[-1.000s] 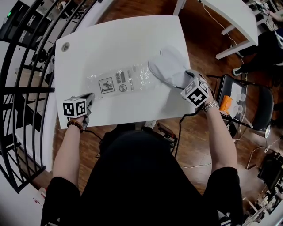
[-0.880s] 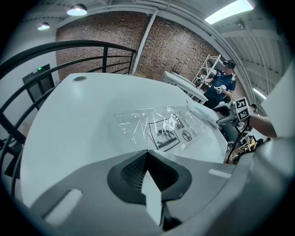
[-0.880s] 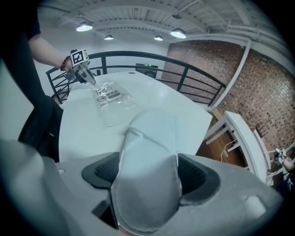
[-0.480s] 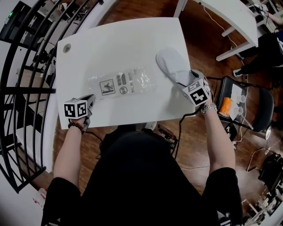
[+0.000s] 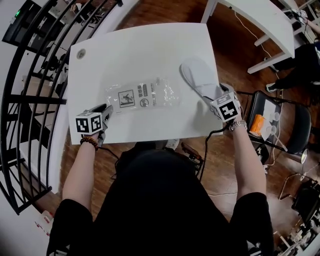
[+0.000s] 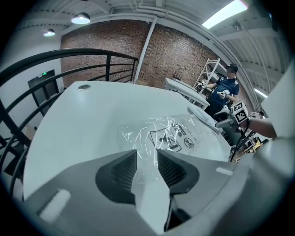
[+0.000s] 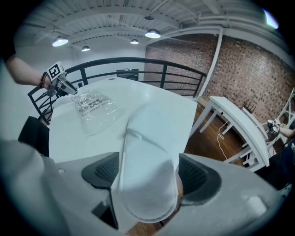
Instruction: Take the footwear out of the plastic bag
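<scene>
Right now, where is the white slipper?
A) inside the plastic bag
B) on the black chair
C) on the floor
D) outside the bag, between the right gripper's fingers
D: the slipper lies clear of the plastic bag, one end between the fingers of the right gripper.

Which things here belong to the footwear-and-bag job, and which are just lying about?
Job: plastic bag, empty; white slipper, outside it, gripped by the right gripper; left gripper, jaws opening with the bag's edge between them.
Lying about: black chair holding an orange thing; second white table; black railing.
</scene>
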{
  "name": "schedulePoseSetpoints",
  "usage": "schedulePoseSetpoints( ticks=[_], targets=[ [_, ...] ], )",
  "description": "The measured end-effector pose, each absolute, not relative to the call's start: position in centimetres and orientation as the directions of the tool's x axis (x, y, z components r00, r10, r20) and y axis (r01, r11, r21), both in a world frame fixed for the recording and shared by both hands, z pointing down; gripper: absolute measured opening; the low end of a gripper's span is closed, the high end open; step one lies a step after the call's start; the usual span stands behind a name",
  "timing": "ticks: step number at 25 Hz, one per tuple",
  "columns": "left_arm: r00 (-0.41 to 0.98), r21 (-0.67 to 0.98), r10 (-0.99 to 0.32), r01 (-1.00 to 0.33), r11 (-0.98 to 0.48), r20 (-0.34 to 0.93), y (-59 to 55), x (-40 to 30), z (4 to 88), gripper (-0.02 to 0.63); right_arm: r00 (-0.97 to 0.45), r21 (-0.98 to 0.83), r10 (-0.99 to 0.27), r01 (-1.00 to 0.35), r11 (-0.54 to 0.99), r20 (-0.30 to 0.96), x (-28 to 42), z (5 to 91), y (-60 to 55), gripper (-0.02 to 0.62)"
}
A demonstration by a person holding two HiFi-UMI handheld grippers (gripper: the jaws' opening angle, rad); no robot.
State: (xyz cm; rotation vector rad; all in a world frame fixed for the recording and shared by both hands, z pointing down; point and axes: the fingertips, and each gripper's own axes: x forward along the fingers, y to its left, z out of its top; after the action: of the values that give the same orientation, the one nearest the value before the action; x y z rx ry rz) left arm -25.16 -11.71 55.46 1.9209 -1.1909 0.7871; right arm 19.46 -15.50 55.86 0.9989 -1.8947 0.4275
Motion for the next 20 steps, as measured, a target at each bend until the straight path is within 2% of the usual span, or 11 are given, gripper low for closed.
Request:
schedulePoseSetpoints(
  ticks=[7,15,20],
  targets=[
    [0.333,0.229,-0.572,-0.941,-0.248,0.75,-12.5,-26.0,53.7,0.156,-0.278,0.118,-0.506,-0.778,0.617,0.816,19.0,54.0,-15.2,0.387],
    [0.25,0.166,-0.664,-0.968,-0.187,0.705,-11.7,-25.5,51.1,0.069,-0.354,0.103,-0.533,-0.754,0.649,0.769,16.2,51.0,-13.9,0.381],
    [0.239,0.134,-0.702,-0.97,-0.202,0.671,-10.5,-23.9,49.5,0.032,-0.395,0.132,-0.56,-0.721,0.68,0.729,14.4,49.0,-13.0,0.277]
  ],
)
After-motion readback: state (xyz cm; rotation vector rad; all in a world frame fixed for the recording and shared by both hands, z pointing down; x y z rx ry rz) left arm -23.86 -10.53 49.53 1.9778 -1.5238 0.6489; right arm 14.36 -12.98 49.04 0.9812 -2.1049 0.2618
